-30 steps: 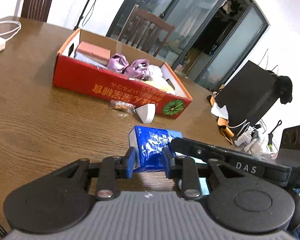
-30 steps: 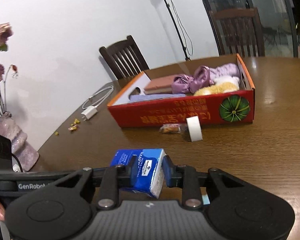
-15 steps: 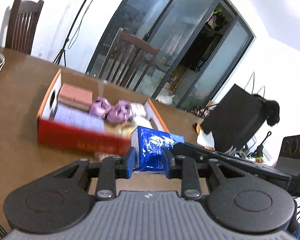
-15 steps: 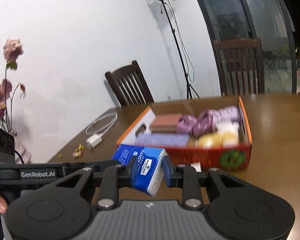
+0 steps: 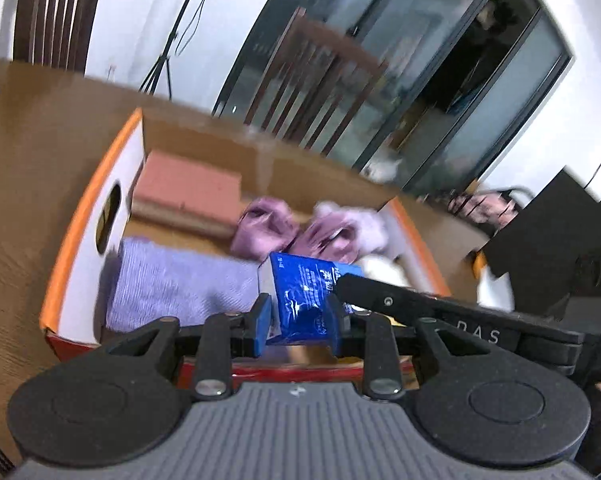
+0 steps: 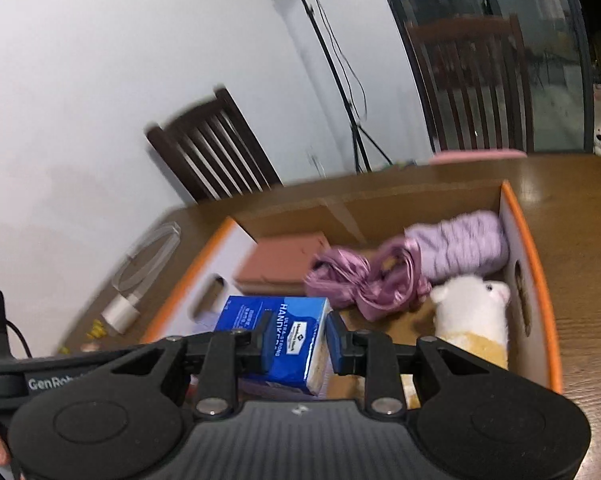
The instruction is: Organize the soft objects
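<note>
Tissue pack (image 5: 306, 300): blue soft pack of handkerchiefs, carried in the air over the near part of the red-and-orange box (image 5: 80, 216), not resting on anything.
Left tool (image 5: 298, 322): blue pads pinching one end of the pack, jaws only partly closed because the pack fills the gap.
Right tool (image 6: 296, 338): pinching the other end (image 6: 276, 338) the same way; both tools hold one object between them.
Long axis: pack runs roughly between the two tools, so across the box's near wall rather than into its depth.
Key relation: pack sits above and just inside the near wall; open floor lies ahead and below it.
Free spot: bare cardboard floor (image 6: 364, 324) in the right wrist view, between the pack and the white-and-yellow plush toy (image 6: 474, 312).
Neighbours left side: folded lavender cloth (image 5: 180, 284) just under and beside the pack; pink box (image 5: 188, 192) behind it.
Neighbours far side: purple satin bundle (image 6: 364, 280) and lavender roll (image 6: 460, 246) against the back and right wall.
Nearer hand: neither, load is shared evenly.
Step (judged): lowering into the gap comes next; pack not yet released.
Risk (judged): landing on the lavender cloth or nudging the plush if it drifts sideways.
Image quality: box contents motion-blurred, fine contact unclear.
</note>
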Available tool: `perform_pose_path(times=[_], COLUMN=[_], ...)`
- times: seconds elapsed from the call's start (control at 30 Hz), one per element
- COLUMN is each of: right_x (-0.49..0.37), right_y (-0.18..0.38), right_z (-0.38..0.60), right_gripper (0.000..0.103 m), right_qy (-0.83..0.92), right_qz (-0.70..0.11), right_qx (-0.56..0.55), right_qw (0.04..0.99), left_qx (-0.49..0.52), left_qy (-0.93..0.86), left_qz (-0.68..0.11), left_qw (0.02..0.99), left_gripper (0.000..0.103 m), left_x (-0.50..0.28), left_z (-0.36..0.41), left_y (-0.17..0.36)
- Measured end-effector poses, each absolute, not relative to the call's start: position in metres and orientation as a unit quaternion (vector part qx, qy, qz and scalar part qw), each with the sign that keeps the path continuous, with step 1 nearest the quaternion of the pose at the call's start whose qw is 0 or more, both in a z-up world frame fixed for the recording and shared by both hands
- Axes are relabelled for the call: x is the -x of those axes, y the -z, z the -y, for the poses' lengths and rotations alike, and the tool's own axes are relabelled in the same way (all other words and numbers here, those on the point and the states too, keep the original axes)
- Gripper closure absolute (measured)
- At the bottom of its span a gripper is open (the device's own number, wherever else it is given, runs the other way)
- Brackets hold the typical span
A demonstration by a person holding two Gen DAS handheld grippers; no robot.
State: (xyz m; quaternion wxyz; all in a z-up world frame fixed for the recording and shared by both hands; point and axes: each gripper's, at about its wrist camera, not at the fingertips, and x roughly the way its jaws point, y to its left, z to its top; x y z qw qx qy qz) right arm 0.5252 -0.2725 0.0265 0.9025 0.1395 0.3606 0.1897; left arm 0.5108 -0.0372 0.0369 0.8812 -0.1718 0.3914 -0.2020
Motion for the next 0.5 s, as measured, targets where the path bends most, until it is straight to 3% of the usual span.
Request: perform_pose_path(times=[0.07, 0.17, 0.3, 0.47, 0.5], right_x=[-0.534, -0.540, -0.533, -0.512, -0.506], right_y=[-0.013, 0.003, 0.005, -0.024, -0.032], right_z=[0.269, 0.267, 0.261, 0.270, 0.274], right_gripper=[0.077, 0.078, 0.080, 0.070, 0.063], right_qy=[-0.185, -0.174, -0.166, -0.170, -0.171], right_qz=[-0.380, -0.401, -0.391, -0.359, -0.350], right_qx=[-0.128, -0.119, -0.092, -0.084, -0.086], right_qw=[0.897, 0.892, 0.901, 0.914, 0.917], left_qx=[0.153, 0.155, 0.140, 0.128, 0.124], left_qy=[0.197, 0.211, 0.204, 0.205, 0.206], left_qz=[-0.384, -0.377, -0.375, -0.345, -0.338], left_qw=[0.889, 0.889, 0.894, 0.907, 0.910], left_gripper=[0.076, 0.064, 0.061, 0.056, 0.054], left_x=[-0.513, -0.511, -0.509, -0.485, -0.478], left_z=[0.041, 0.044, 0.048, 0.038, 0.036], left_y=[-0.029, -0.026, -0.031, -0.058, -0.066])
